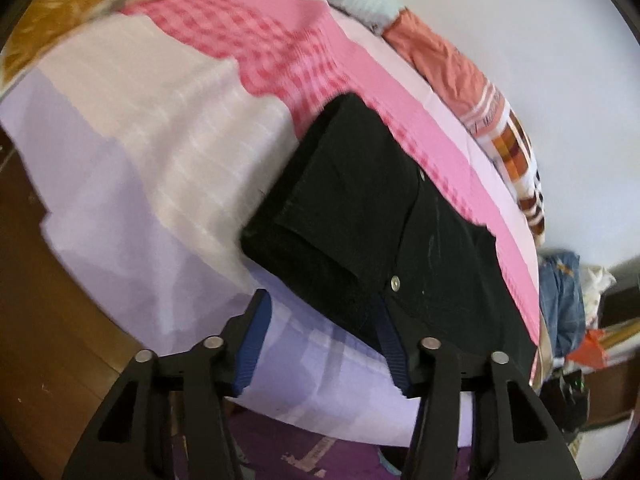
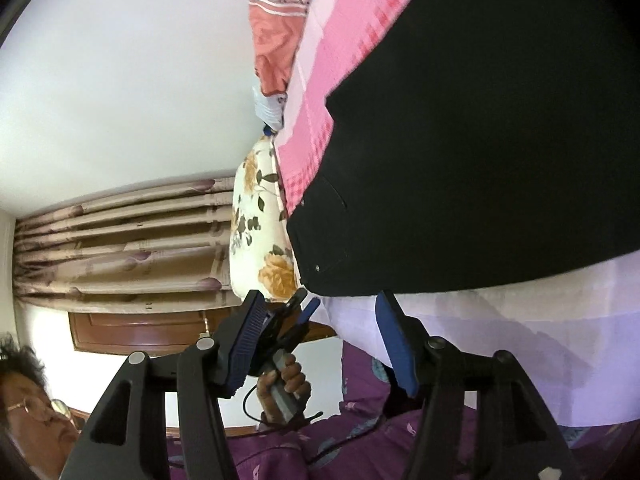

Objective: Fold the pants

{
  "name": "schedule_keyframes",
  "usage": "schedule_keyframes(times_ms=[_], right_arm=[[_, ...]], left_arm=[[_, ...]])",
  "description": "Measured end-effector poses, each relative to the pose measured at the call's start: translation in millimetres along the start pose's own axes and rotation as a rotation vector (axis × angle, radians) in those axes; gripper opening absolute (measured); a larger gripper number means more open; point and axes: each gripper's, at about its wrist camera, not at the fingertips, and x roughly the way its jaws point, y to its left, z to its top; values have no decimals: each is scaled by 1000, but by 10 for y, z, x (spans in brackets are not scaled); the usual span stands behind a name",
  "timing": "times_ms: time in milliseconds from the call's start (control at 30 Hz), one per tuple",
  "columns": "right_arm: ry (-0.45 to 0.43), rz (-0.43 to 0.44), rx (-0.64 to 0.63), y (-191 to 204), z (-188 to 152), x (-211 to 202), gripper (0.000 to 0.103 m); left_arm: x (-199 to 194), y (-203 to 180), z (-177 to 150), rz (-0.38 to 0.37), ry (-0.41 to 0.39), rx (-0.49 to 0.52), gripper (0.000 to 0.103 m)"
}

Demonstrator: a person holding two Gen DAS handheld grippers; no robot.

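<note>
Left wrist view shows the folded black denim pants point(image 1: 372, 220) lying on the pink-and-lilac bedsheet point(image 1: 120, 168), toward one o'clock of the left gripper point(image 1: 320, 312), both it and the right gripper point(image 2: 320, 312) part-open, gripping nothing.

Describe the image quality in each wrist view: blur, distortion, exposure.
Left wrist view: strong fisheye bending, the bedsheet smeared by motion blur, the black pants so dark that folds barely show. Right wrist view: the scene appears turned sideways, the pants a near featureless black mass, the curtain fairly sharp.
</note>
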Motion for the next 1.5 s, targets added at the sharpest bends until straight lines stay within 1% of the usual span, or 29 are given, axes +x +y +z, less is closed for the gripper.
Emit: schedule_keyframes(times_ms=[33, 67, 100, 133, 167, 200, 233, 300, 333, 367, 433, 467, 500, 533, 567, 633, 667, 767, 800, 900, 967, 1067, 1133, 1200, 1233, 1267, 1333, 1400, 1500], right_arm=[[-1, 1, 0, -1, -9, -7, 56], [-8, 2, -5, 5, -36, -46, 56], [-15, 2, -9, 21, -34, -50, 56], [-22, 1, -14, 33, -35, -69, 56], [-28, -4, -20, 49, -23, -72, 56], [-31, -7, -24, 65, -7, -72, 56], [-31, -12, -29, 83, 22, -64, 56], [-25, -30, -54, 140, 76, -24, 56], [-20, -46, -85, 210, 123, 16, 56], [-13, -62, -107, 256, 154, 40, 56], [6, -143, -203, 429, 267, 133, 56], [20, -201, -295, 579, 351, 201, 56], [35, -238, -366, 689, 415, 259, 56], [52, -303, -471, 833, 516, 355, 56], [53, -358, -539, 915, 600, 422, 56], [60, -447, -661, 1048, 765, 573, 56], [86, -492, -744, 1108, 872, 689, 56], [115, -615, -883, 1151, 1151, 965, 56], [125, -627, -902, 1143, 1227, 1017, 56], [164, -625, -960, 1137, 1411, 1194, 55], [181, -663, -1010, 1116, 1480, 1310, 54], [243, -672, -1023, 1031, 1604, 1507, 48], [281, -671, -1029, 985, 1638, 1574, 41], [332, -705, -1056, 929, 1645, 1679, 25], [350, -713, -1063, 911, 1650, 1716, 21], [358, -697, -1066, 910, 1656, 1731, 16], [358, -683, -1087, 937, 1649, 1747, 10], [347, -676, -1107, 957, 1635, 1766, 9], [273, -671, -1111, 989, 1643, 1769, 6]], left_arm=[[48, -4, 20, 6, 9, 4, 44], [76, 8, 43, 9, 10, -2, 44], [97, 26, 67, 0, 9, -14, 42], [120, 36, 98, -7, 8, -22, 37], [140, 26, 120, 3, 6, -16, 36], [147, 0, 134, 14, 1, -2, 31], [139, -51, 139, 24, -11, 26, 23], [110, -177, 126, 61, -46, 97, 20], [95, -218, 114, 78, -68, 122, 20], [114, -215, 112, 92, -73, 128, 20], [217, -126, 111, 99, -35, 99, 20], [214, -78, 113, 79, -36, 76, 20], [204, -60, 119, 68, -36, 71, 21], [206, -65, 131, 66, -33, 76, 23], [211, -66, 130, 63, -34, 76, 24], [218, -51, 118, 47, -42, 67, 26], [219, -49, 115, 44, -42, 70, 26], [214, -45, 115, 34, -45, 65, 28], [213, -40, 111, 32, -47, 63, 28], [212, -41, 101, 36, -53, 62, 28], [214, -59, 84, 47, -61, 65, 28], [226, -91, 75, 66, -69, 71, 29], [233, -104, 70, 74, -71, 69, 29], [234, -113, 74, 82, -71, 72, 30], [235, -122, 76, 86, -71, 74, 30], [238, -128, 77, 90, -70, 76, 30], [240, -134, 83, 96, -70, 79, 30], [242, -137, 82, 99, -71, 82, 30], [242, -142, 84, 98, -78, 75, 31]])
